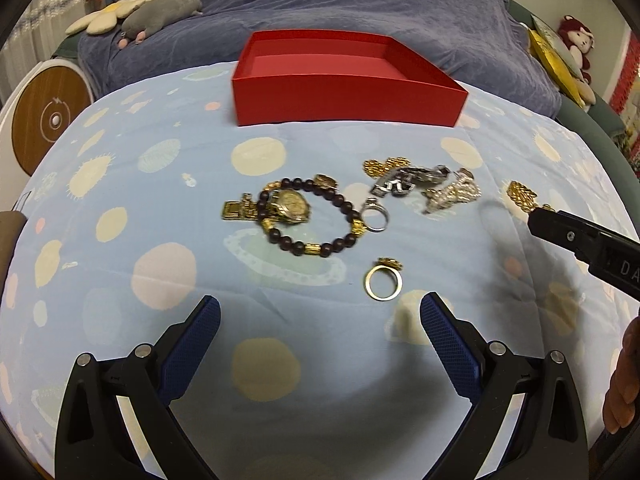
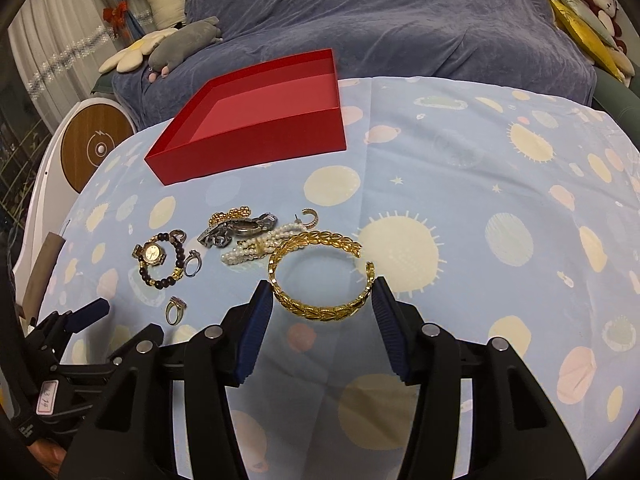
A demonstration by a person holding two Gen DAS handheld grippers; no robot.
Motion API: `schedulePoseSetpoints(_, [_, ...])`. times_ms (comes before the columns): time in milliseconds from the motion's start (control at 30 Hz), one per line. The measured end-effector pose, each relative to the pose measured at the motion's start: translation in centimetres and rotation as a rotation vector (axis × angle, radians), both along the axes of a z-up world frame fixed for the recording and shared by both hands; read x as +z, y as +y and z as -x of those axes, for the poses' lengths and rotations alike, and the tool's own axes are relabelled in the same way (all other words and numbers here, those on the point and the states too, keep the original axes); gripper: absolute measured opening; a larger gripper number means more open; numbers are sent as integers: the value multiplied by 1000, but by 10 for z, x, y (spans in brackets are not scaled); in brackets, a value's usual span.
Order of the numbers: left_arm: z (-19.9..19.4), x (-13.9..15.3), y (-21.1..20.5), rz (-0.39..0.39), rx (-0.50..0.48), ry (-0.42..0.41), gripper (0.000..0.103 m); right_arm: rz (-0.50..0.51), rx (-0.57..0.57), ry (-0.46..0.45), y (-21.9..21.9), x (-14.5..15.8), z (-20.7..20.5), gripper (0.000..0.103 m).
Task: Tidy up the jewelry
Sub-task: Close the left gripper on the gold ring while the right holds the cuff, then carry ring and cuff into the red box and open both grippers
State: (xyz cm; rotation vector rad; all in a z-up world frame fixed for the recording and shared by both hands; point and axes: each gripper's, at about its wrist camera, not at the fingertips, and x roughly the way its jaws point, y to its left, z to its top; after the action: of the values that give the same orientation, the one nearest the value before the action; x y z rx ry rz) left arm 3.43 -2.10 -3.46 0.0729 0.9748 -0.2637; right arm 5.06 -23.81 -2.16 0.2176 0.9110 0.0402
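A red open box (image 1: 348, 92) (image 2: 256, 136) stands empty at the back of the patterned cloth. Jewelry lies in front of it: a dark bead bracelet (image 1: 320, 248) around a gold watch (image 1: 290, 206), a silver ring (image 1: 376, 218), a gold ring (image 1: 383, 283) (image 2: 175, 310), a silver watch (image 1: 412, 180) (image 2: 240, 229), a pearl bracelet (image 1: 454, 194) (image 2: 256, 250). My left gripper (image 1: 320, 320) is open and empty, just short of the gold ring. My right gripper (image 2: 322, 300) is open with its pads either side of a gold cuff bangle (image 2: 320, 312) (image 1: 520, 196) that lies on the cloth.
The light blue cloth (image 2: 480, 200) covers a round table. Behind it is a sofa with a blue throw (image 1: 360, 0), plush toys (image 1: 164, 12) and a doll (image 2: 604, 0). A round wooden-faced device (image 1: 44, 120) stands at the left.
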Motion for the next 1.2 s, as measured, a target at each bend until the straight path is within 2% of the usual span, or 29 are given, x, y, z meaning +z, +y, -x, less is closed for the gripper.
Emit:
schedulePoseSetpoints(267, [-2, -8, -25, -1, -62, -22, 75, -18, 0, -13, 0, 6, 2, 50])
schedulePoseSetpoints(300, [-2, -7, -26, 5, -69, -28, 67, -20, 0, -14, 0, 7, 2, 50])
schedulePoseSetpoints(400, [-3, -6, -29, 12, -81, -41, 53, -24, -3, -17, -1, 8, 2, 50])
schedulePoseSetpoints(433, [-3, -6, -29, 17, -83, -45, 44, -24, -2, -16, -1, 9, 2, 50])
schedulePoseSetpoints(467, [-3, -6, -30, 18, -87, -48, 40, -24, -3, -17, -1, 9, 2, 50])
schedulePoseSetpoints(533, [-2, -6, -32, 19, -97, -51, 22, -24, -3, -16, -1, 9, 2, 50])
schedulePoseSetpoints(567, [-2, -5, -32, 21, -101, -51, 17, -23, -3, -17, -1, 9, 2, 50])
schedulePoseSetpoints(867, [-3, 6, -23, 64, -82, -57, 17, -27, 6, -36, 2, 17, 2, 50])
schedulePoseSetpoints(967, [-6, 20, -17, 106, -72, -55, 17, -28, 16, -54, 5, 24, 1, 50])
schedulePoseSetpoints(1067, [-14, 39, -10, 102, -53, -77, 17, -14, 25, -71, 11, 34, -6, 50])
schedulePoseSetpoints(1133, [-27, 55, -3, 126, -49, -67, 17, 12, 39, -91, 17, 46, -16, 50])
schedulePoseSetpoints(1200, [-44, 74, 2, 116, -37, -91, 17, 32, 59, -121, 20, 61, -30, 50])
